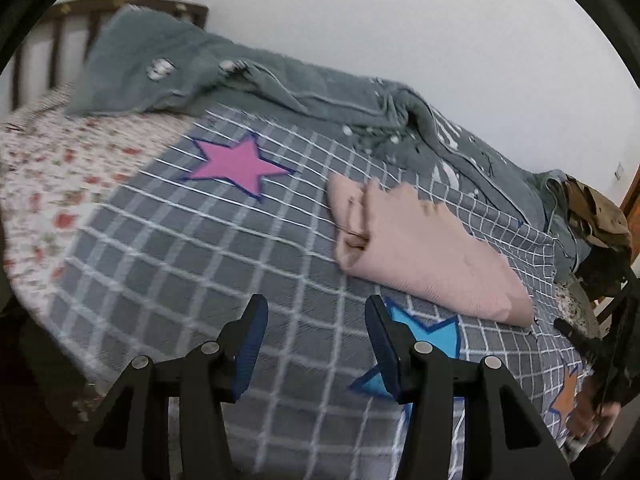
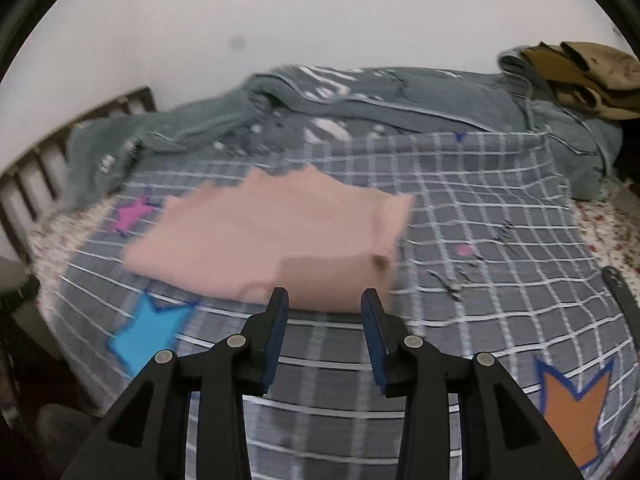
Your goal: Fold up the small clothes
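Note:
A small pink garment (image 1: 424,252) lies folded into a compact rectangle on a grey checked blanket (image 1: 168,256) with coloured stars. It also shows in the right wrist view (image 2: 272,240), just beyond my right gripper. My left gripper (image 1: 316,320) is open and empty, above the blanket, with the garment ahead and to its right. My right gripper (image 2: 324,304) is open and empty, its tips just short of the garment's near edge. The right wrist view is blurred.
A rumpled grey-green quilt (image 1: 280,76) runs along the far side of the bed by the white wall. A brown garment pile (image 2: 580,76) sits at the right end. A dark wooden headboard (image 1: 60,36) stands at the left. A floral sheet (image 1: 52,168) shows beyond the blanket.

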`<state>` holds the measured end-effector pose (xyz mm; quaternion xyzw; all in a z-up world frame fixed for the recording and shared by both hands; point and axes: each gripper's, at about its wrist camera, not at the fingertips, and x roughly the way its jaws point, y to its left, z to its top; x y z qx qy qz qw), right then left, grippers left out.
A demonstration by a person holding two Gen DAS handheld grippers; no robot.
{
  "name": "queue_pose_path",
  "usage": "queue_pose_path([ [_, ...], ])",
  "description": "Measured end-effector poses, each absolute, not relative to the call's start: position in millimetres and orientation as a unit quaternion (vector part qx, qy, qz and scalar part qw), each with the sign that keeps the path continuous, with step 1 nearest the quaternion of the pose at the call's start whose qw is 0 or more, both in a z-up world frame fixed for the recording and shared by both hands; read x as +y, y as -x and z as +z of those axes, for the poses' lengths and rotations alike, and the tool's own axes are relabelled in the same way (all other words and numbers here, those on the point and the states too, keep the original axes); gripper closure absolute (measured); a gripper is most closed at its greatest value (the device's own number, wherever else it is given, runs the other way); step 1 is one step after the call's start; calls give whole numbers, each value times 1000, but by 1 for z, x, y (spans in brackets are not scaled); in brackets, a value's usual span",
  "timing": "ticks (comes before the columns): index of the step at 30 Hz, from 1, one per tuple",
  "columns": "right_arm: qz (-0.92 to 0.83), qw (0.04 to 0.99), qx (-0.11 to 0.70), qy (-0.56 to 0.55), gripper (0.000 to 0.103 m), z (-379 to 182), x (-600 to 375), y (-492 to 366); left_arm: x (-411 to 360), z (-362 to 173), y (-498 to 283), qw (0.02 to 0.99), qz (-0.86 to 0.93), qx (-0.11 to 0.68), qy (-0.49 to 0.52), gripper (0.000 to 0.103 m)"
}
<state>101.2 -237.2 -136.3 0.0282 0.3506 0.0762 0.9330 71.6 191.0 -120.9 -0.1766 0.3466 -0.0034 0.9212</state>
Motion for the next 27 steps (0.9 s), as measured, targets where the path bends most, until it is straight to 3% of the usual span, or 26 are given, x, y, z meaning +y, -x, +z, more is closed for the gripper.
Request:
queue_pose_path([
  [4, 86, 917, 372, -112, 66, -158, -267, -123, 169, -132, -117, 918, -28, 356, 170, 55],
  [12, 97, 903, 397, -134, 65, -187, -267, -169, 151, -169, -186, 903, -65, 376, 199, 55],
  [17, 94, 905, 398, -116, 64, -205, -260, -177, 156, -195, -194, 904, -62, 371, 202, 54],
  [27, 95, 903, 399, -128, 60, -211, -257, -198, 156, -197, -207, 907, -74, 363, 199, 49],
])
